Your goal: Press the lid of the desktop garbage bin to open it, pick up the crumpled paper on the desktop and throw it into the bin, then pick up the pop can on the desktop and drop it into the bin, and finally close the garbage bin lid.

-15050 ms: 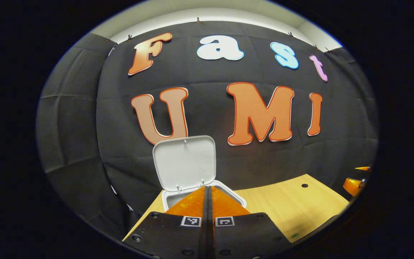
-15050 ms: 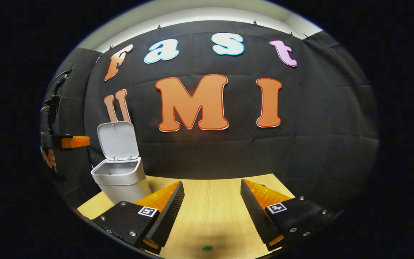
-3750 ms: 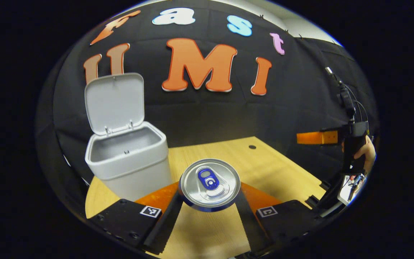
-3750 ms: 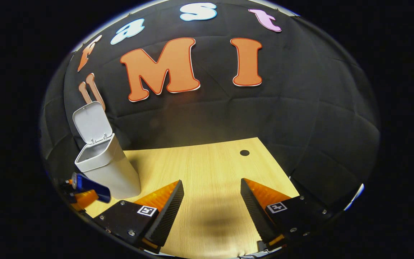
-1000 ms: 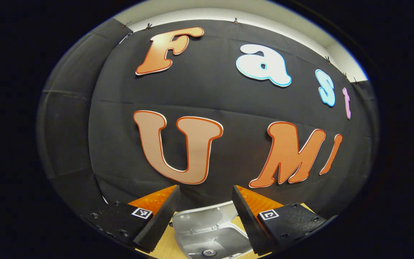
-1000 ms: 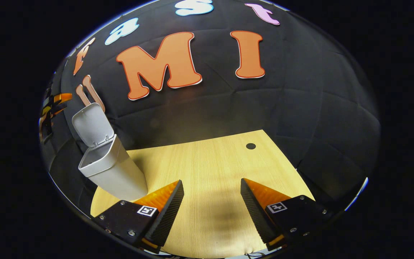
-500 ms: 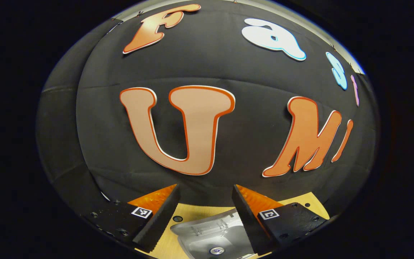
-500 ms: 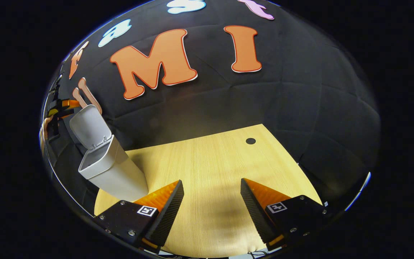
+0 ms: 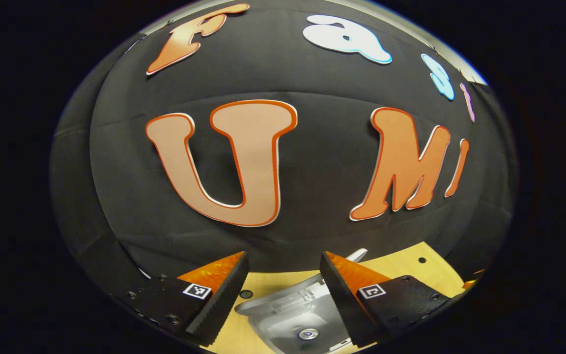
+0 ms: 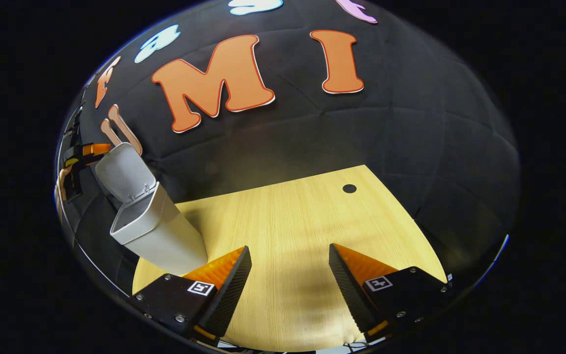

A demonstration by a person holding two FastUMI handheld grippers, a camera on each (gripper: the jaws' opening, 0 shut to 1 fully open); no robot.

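Left gripper view rides high and close over the open garbage bin point(image 9: 288, 319), facing the booth wall, looking down into it. Right gripper view sits farther back and to the right, angled down across the wooden desktop point(image 10: 293, 231), bin point(image 10: 157, 231) at its left edge. Shared: bin, desktop, wall.

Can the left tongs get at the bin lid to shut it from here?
Probably yes: the left tongs hang open just above and behind the raised lid, with nothing between them, and the bin stands open.
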